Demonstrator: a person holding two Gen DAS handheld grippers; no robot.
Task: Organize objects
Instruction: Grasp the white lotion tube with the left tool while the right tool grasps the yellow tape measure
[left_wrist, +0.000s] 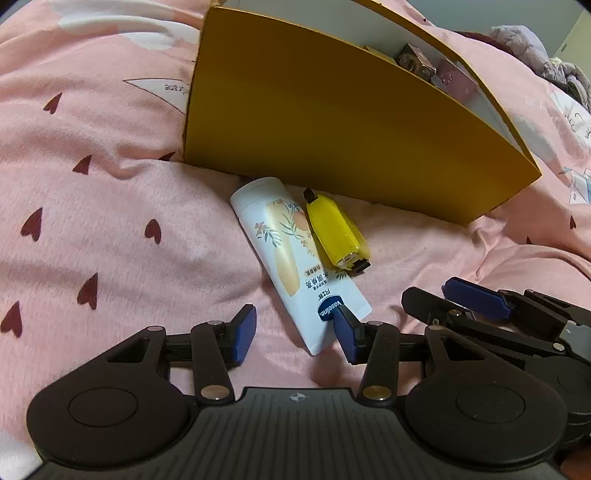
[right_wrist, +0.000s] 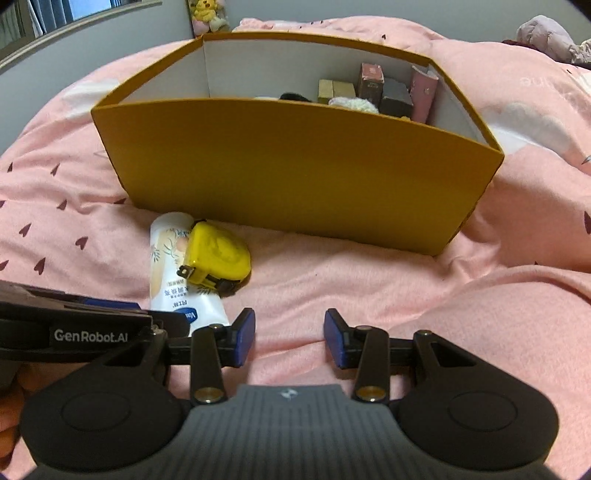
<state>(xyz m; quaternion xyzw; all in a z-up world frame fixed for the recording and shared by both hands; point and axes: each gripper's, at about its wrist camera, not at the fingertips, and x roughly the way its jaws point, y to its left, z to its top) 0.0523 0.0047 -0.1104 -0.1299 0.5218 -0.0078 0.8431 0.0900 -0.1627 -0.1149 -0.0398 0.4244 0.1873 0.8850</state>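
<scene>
Still lying outside yellow box (right_wrist: 295, 166) on pink bedspread (right_wrist: 332, 288): Vaseline tube (left_wrist: 291, 258), yellow tape measure (right_wrist: 216, 253); left gripper (left_wrist: 295, 332) and right gripper (right_wrist: 290, 338) gaping, holding nothing; box partly filled.

Matt yellow cardboard box (right_wrist: 295, 166), fuzzy pink cloth bedding (right_wrist: 369, 288), glossy plastic tape measure (right_wrist: 218, 251), smooth tube (left_wrist: 280, 251).

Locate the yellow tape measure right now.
In both views the yellow tape measure lies on the white tube, in front of the yellow box.
</scene>
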